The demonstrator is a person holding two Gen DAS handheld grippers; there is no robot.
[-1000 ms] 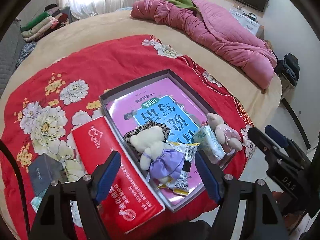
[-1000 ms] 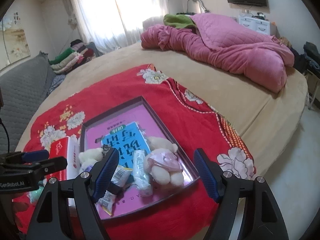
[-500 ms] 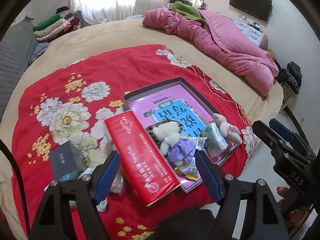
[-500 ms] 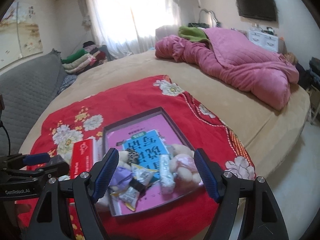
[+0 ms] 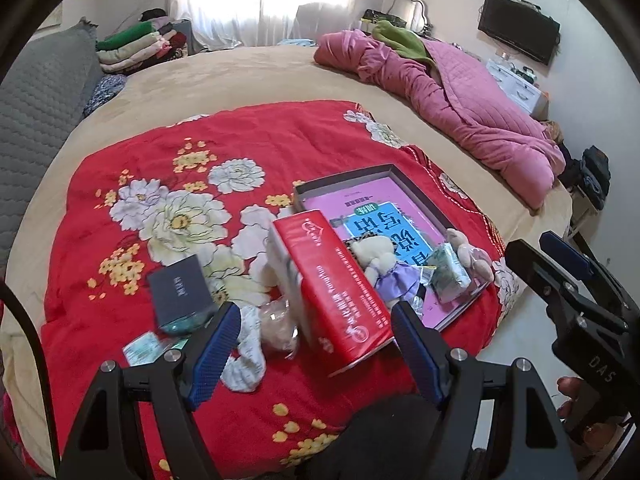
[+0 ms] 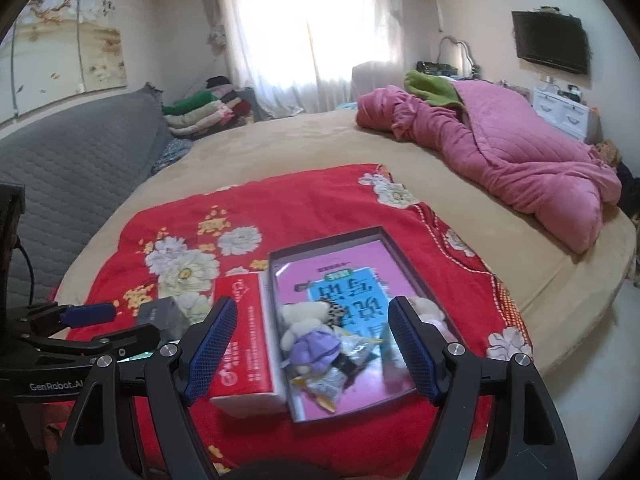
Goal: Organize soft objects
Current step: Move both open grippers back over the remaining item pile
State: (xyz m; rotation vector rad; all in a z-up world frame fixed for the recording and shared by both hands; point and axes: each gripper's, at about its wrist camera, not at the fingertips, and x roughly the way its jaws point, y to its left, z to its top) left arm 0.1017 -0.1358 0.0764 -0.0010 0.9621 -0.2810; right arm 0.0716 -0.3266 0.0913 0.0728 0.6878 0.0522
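Observation:
A shallow dark tray with a pink book in it lies on the red flowered blanket. In its near end lie a cream plush bear in a purple dress, a pink plush, a green tissue pack and snack wrappers. A red box leans beside the tray. A white sock and a clear bag lie left of it. My left gripper and right gripper hover open and hold nothing.
A dark grey box and a green packet lie left on the blanket. A pink quilt is heaped at the bed's far right. Folded clothes sit by the window, and a grey sofa runs along the left.
Both grippers have drawn back and up from the tray, so it looks smaller. The left view swung left, bringing the grey box, sock and bag into sight. Both jaws stay apart.

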